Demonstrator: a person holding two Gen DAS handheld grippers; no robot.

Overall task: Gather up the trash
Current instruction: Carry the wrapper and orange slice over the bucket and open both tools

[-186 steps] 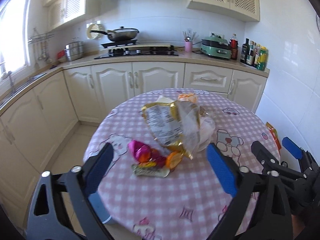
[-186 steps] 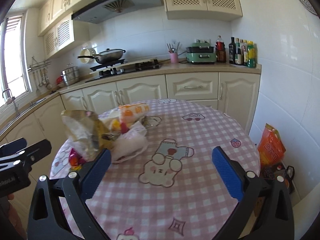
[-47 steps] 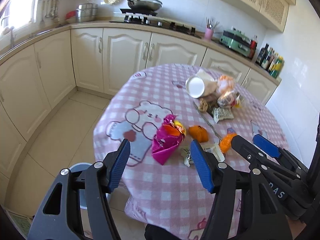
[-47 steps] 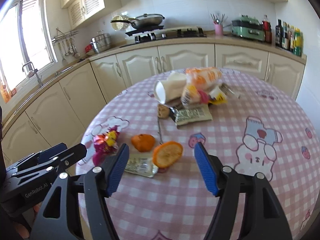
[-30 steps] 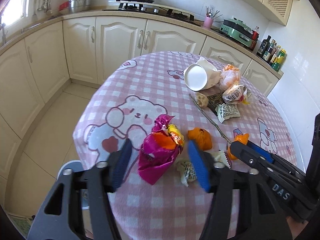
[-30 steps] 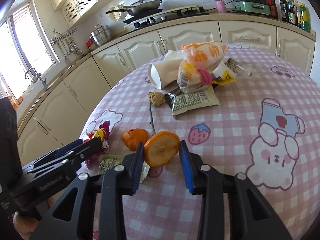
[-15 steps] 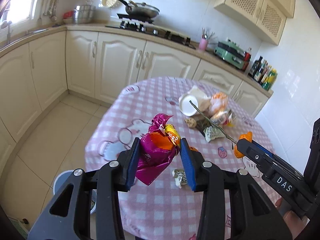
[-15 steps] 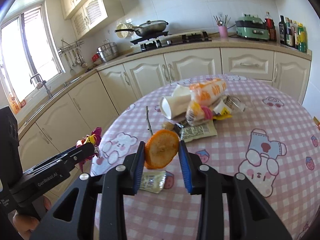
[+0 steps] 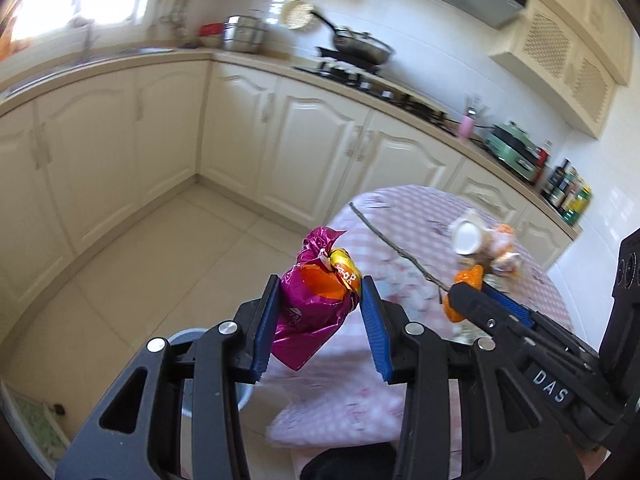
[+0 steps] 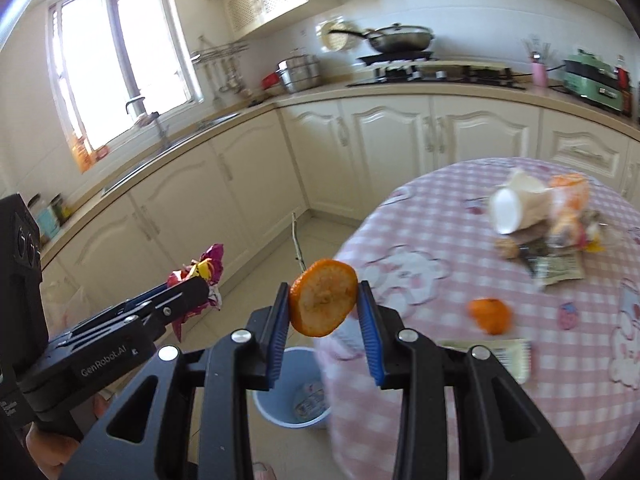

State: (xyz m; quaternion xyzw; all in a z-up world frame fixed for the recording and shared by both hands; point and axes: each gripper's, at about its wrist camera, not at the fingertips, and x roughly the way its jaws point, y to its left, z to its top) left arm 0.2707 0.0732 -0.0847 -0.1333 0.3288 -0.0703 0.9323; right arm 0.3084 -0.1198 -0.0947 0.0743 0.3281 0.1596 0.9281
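Reading "DAS" on your right gripper [image 9: 468,300] from the left view, "GenRobot.AI" on your left gripper [image 9: 318,320] from the right view. Only the right view shows the blue bin [image 10: 294,390], below its fingers beside the table [image 10: 460,220]. Your left gripper, narrowly parted, clamps the magenta wrapper [image 9: 314,308]; your right pinches the orange slice [image 10: 323,298], both lifted off the tabletop.

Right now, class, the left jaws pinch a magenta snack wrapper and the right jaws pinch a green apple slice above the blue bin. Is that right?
Not quite. The left gripper does pinch the magenta snack wrapper, but the right gripper pinches an orange peel, not an apple slice, above the blue bin, as the right wrist view shows.
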